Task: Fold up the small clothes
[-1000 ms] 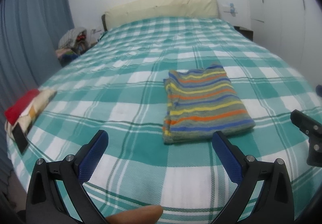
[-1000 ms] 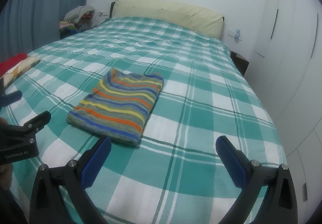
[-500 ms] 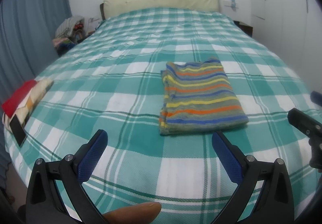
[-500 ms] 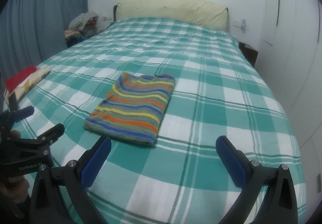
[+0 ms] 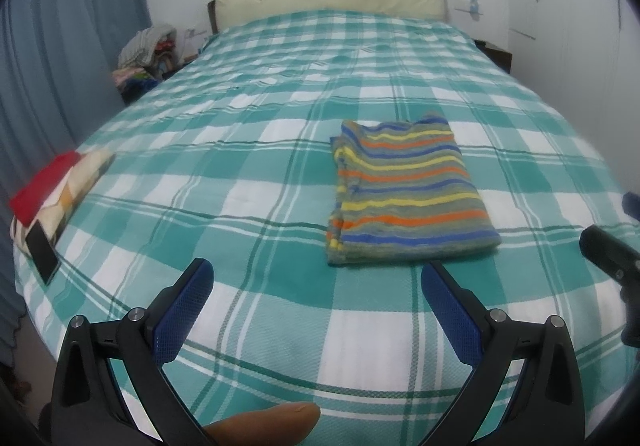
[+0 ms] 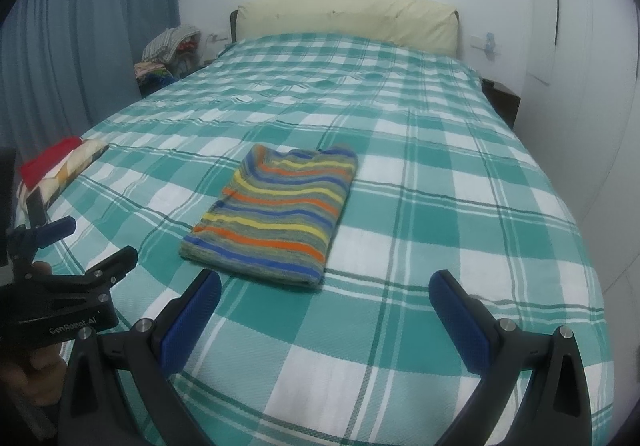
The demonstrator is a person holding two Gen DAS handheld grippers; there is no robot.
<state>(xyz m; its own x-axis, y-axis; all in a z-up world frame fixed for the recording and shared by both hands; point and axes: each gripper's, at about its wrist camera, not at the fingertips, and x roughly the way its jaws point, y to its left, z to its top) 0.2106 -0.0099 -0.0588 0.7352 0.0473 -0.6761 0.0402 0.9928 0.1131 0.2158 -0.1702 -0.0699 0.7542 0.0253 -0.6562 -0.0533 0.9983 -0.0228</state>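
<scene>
Left wrist view: striped sweater [image 5: 408, 193] lies folded on the checked bed [image 5: 260, 181]; both claws, left [image 5: 316, 286] and right [image 6: 324, 296], spread empty, have drawn back; folding looks finished.

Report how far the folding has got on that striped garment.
Done, by the look of it: the striped garment lies as a neat folded rectangle on the checked bedspread. In hand: nothing; the left gripper and right gripper are both open, short of the garment and touching no cloth. Left: possibly other clothes; a heap of fabric sits beside the bed's head, unclear whether it is part of the job.
</scene>
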